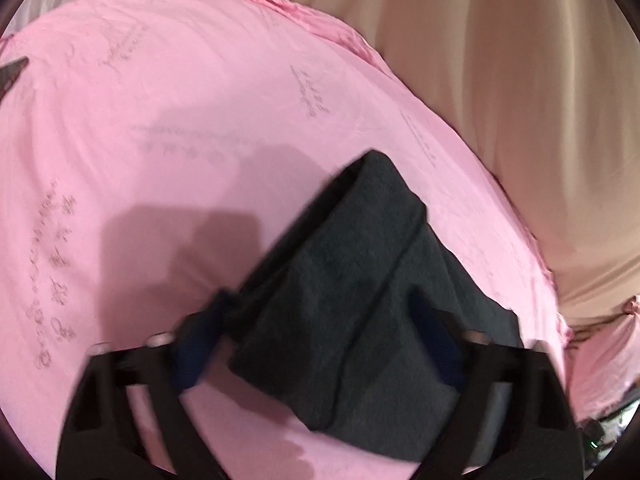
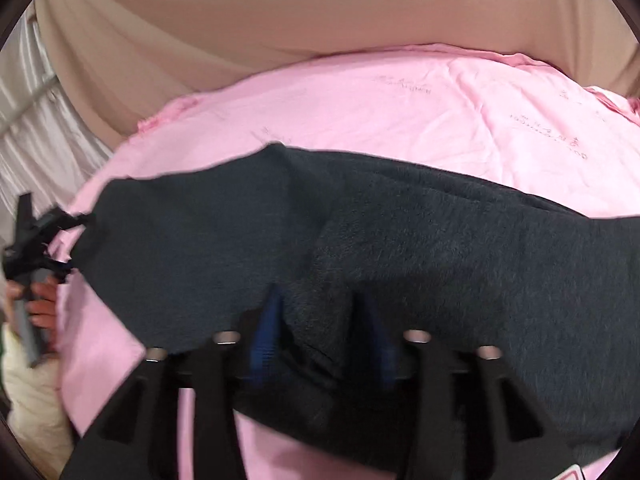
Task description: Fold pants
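Gripping a bunched fold of the dark grey pants (image 2: 360, 248), the right gripper (image 2: 324, 336) sits nearest its own lens; the blue-padded fingers (image 2: 266, 332) stand close together with fleecy cloth pinched between them, jaws clenched on the fabric. From there the pants spread wide across the view, left to right, lying on the pink sheet (image 2: 440, 100). At the far left edge the left gripper (image 2: 60, 240) meets the corner of the garment, with the person's hand (image 2: 40, 304) wrapped around its handle below.

Left wrist view: left gripper (image 1: 316, 344) in the foreground, blue pads (image 1: 196, 348) set wide apart. The pants (image 1: 352, 280) run up between the fingers as a folded, layered bundle tapering to a blunt corner. Motion blur here; the cloth seems to touch the left pad only at a small bunched tab, and the jaws look spread rather than closed on it, though I cannot tell for certain.

Beyond the bundle, pink sheet (image 1: 160, 120) with faint grey printed script, gripper shadow cast on it. Farther off, a beige curtain (image 1: 520, 100) hangs behind the sheet's edge; pale grey drapery (image 2: 28, 128) shows at the far left of the right wrist view.
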A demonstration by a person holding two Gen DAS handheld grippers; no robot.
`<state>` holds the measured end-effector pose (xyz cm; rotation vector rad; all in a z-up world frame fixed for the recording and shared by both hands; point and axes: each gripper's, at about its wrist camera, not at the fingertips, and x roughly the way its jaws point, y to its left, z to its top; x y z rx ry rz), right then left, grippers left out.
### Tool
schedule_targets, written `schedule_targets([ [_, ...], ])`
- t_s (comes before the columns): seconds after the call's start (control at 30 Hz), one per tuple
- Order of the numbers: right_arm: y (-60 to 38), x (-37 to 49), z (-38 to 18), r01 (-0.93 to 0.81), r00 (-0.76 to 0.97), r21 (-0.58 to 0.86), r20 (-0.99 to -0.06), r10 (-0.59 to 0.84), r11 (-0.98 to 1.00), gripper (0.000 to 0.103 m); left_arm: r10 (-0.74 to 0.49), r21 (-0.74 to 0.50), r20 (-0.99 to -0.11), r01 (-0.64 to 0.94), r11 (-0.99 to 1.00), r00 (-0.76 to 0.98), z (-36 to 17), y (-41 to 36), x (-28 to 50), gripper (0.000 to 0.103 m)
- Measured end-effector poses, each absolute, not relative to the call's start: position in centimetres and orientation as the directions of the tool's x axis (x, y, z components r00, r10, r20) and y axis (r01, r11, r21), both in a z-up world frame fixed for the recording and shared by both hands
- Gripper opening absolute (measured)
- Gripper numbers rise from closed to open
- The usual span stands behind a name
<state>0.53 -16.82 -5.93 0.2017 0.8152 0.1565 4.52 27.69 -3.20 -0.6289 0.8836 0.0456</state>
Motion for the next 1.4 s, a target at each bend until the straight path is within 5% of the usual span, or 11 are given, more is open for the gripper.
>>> schedule_targets([
  [0.03, -17.2, 0.1, -5.7, -0.050, 0.686, 0.239, -0.698, 0.207, 0.970, 0.064, -0.197, -0.478, -0.743, -0.301, 0.825, 0.640, -3.4, 27.8, 4.8, 0.039],
  [0.13, -19.3, -1.2, -5.6, 0.001, 0.699, 0.267, -0.690, 0.190, 0.964, 0.066, -0.203, -0.478, -0.741, -0.291, 0.829, 0.640, -2.9, 27.6, 5.1, 0.020],
  [0.23, -21.6, -2.5, -5.2, 0.054, 0.719, 0.314, -0.671, 0.182, 0.948, 0.066, -0.153, -0.411, -0.701, -0.219, 0.885, 0.697, 1.9, 24.2, 4.0, 0.016],
  [0.37, -23.5, -3.8, -4.6, 0.071, 0.757, 0.352, -0.628, 0.179, 0.933, 0.068, -0.290, -0.373, -0.563, 0.076, 0.925, 0.774, 10.1, 15.0, 0.9, 0.017],
  [0.47, -24.6, -4.4, -4.8, 0.084, 0.761, 0.358, -0.625, 0.172, 0.930, 0.069, -0.453, -0.337, -0.537, 0.311, 0.889, 0.712, 12.4, 5.8, -0.2, 0.034],
  [0.5, -25.0, -4.5, -5.1, 0.094, 0.756, 0.367, -0.631, 0.173, 0.926, 0.069, -0.496, -0.317, -0.550, 0.381, 0.868, 0.672, 12.0, 2.4, -0.6, 0.050],
  [0.67, -26.7, -6.2, -5.5, 0.099, 0.741, 0.383, -0.645, 0.189, 0.918, 0.069, -0.393, -0.185, -0.534, 0.350, 0.918, 0.749, 11.2, -1.3, -3.5, 0.083],
  [1.03, -19.3, 1.7, -4.9, -0.181, 0.568, 0.568, -0.606, 0.557, 0.803, 0.069, -0.127, -0.215, -0.687, -0.033, 0.976, 0.716, 6.8, 13.6, -2.6, 0.086],
  [1.3, -14.9, 5.6, -8.4, -0.122, 0.509, 0.455, -0.734, 0.450, 0.882, 0.071, -0.114, -0.234, -0.723, -0.087, 0.968, 0.681, 3.1, 18.7, -3.8, 0.087],
  [1.4, -13.5, 6.0, -8.5, -0.127, 0.494, 0.436, -0.751, 0.438, 0.891, 0.033, -0.127, -0.250, -0.733, -0.092, 0.964, 0.668, 2.1, 19.5, -3.6, 0.087],
])
